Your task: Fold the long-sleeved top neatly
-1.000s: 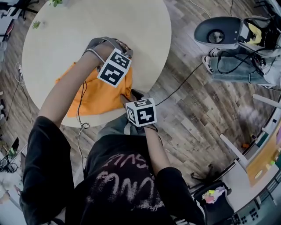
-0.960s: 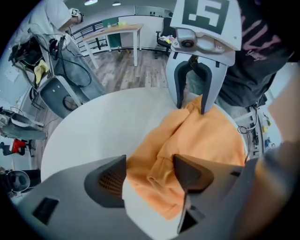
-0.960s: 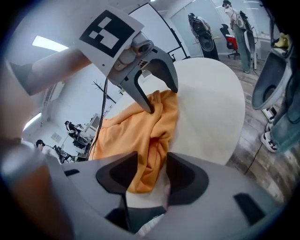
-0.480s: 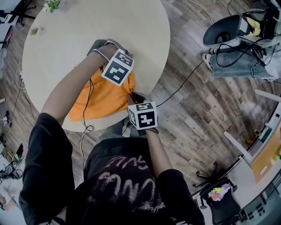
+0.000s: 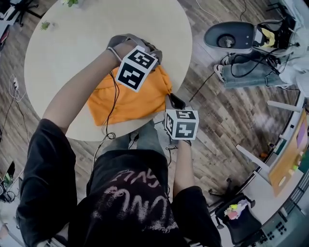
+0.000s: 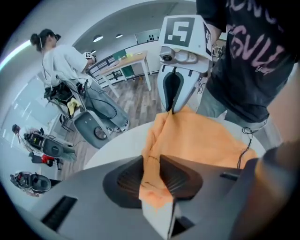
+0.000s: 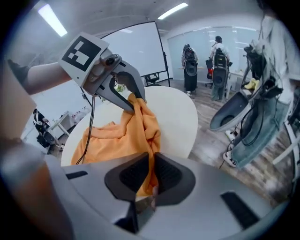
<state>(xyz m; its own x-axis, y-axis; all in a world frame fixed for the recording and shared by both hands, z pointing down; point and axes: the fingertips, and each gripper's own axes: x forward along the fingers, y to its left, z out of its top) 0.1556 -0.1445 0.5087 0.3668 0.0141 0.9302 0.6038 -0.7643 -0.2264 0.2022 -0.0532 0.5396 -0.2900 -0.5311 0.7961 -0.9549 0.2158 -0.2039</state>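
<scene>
The orange long-sleeved top (image 5: 125,96) lies bunched on the round pale table (image 5: 72,48), near its front edge. My left gripper (image 5: 155,61) holds the top's far right corner, and my right gripper (image 5: 174,102) holds the near right corner just off the table's rim. In the left gripper view the jaws (image 6: 152,176) have just been closing and press on a fold of orange cloth (image 6: 206,136). In the right gripper view the jaws (image 7: 149,176) have also just closed and pinch a strip of the cloth (image 7: 112,136). The edge hangs raised between the two grippers.
A grey office chair (image 5: 231,34) lies tipped on the wooden floor to the right, with blue clothing (image 5: 256,72) beside it. A black cable (image 5: 203,84) runs across the floor. A person (image 6: 61,61) stands in the background. A small plant (image 5: 70,2) sits at the table's far edge.
Both grippers have closed on the top's right edge and risen with it. The cloth has bunched and shifted to the right on the table.
</scene>
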